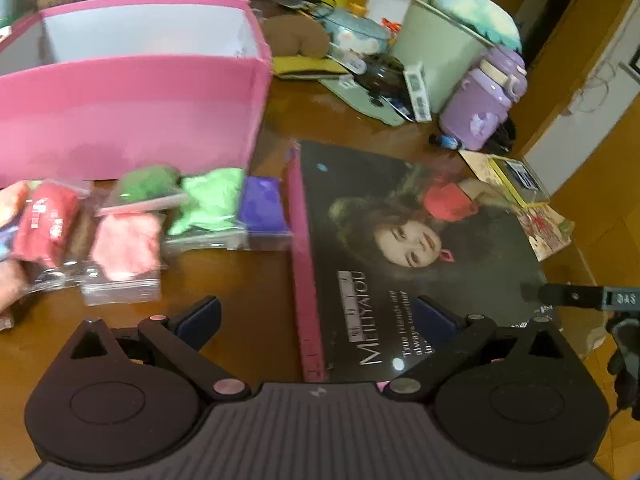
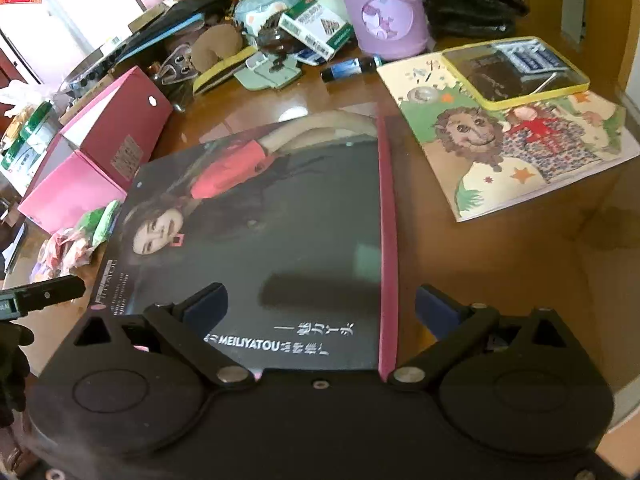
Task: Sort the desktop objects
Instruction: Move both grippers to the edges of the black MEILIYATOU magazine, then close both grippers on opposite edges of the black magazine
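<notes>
A: Black plastic all round — the left gripper point(image 1: 318, 320) has its blue-padded fingers point(image 1: 202, 318) spread wide apart, holding nothing. One pad hangs over bare wood, the other over the flat dark box with a pink edge and a woman's portrait printed on its lid point(image 1: 420, 248).

B: And the right gripper point(image 2: 322, 312)?

A: Just as wide, and empty too. Its fingers sit either side of that same box's pink edge, one over the dark lid, one over the brown wooden table point(image 2: 500, 264). I can't tell whether either pad touches the lid.

B: Where does the box lie?

A: Flat on the table, in the middle, directly ahead of both grippers.

B: What's beside it?

A: In the left view, a cluster of small clear zip bags of coloured fluff point(image 1: 128, 236) — pink, red, green, purple — lies just left of the box, on the wood. Behind those stands the open pink cardboard storage bin with white inner walls point(image 1: 132, 120); its inside is hidden from this angle, so its contents can't be told.

B: Further out?

A: A lilac plastic water bottle point(image 2: 386, 12) stands upright past the box's far end, near a green-and-white small carton point(image 2: 316, 26). To the right, a children's picture book with a lion on the cover point(image 2: 516, 140) lies flat, with a yellow-rimmed shallow tin point(image 2: 516, 68) on its far corner, something dark and a blue-printed card inside.
</notes>
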`<state>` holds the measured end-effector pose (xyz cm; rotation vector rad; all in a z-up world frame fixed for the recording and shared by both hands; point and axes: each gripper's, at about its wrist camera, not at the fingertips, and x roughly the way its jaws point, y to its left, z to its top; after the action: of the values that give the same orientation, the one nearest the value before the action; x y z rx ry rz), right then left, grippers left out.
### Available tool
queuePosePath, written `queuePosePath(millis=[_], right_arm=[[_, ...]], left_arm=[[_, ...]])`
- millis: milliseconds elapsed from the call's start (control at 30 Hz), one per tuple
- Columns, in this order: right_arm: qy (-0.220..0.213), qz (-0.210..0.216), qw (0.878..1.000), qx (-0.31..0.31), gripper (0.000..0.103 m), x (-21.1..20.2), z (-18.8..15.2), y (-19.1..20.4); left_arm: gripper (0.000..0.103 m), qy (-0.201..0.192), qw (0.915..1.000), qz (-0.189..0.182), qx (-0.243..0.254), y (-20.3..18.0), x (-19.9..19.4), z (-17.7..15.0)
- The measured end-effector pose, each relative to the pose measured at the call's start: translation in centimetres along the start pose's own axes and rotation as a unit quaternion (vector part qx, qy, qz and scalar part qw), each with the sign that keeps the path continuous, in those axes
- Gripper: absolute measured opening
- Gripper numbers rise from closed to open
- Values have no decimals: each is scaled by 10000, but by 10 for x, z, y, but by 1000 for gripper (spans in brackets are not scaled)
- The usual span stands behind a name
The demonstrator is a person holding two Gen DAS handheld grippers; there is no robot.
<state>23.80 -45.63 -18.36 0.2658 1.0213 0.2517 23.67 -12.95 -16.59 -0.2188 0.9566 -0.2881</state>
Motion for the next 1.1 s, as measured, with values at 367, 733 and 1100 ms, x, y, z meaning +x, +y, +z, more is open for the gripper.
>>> queuePosePath(millis=[367, 733, 1100], right_arm=[[190, 332, 9990, -233, 102, 13, -9, 7], [102, 169, 9995, -259, 102, -8, -19, -7], [169, 209, 9956, -893, 103, 6, -15, 6]], left_arm=[[102, 251, 9981, -413, 374, -23, 26, -12], [102, 352, 9977, -427, 381, -18, 20, -19], [98, 144, 9942, -484, 954, -38, 40, -4]])
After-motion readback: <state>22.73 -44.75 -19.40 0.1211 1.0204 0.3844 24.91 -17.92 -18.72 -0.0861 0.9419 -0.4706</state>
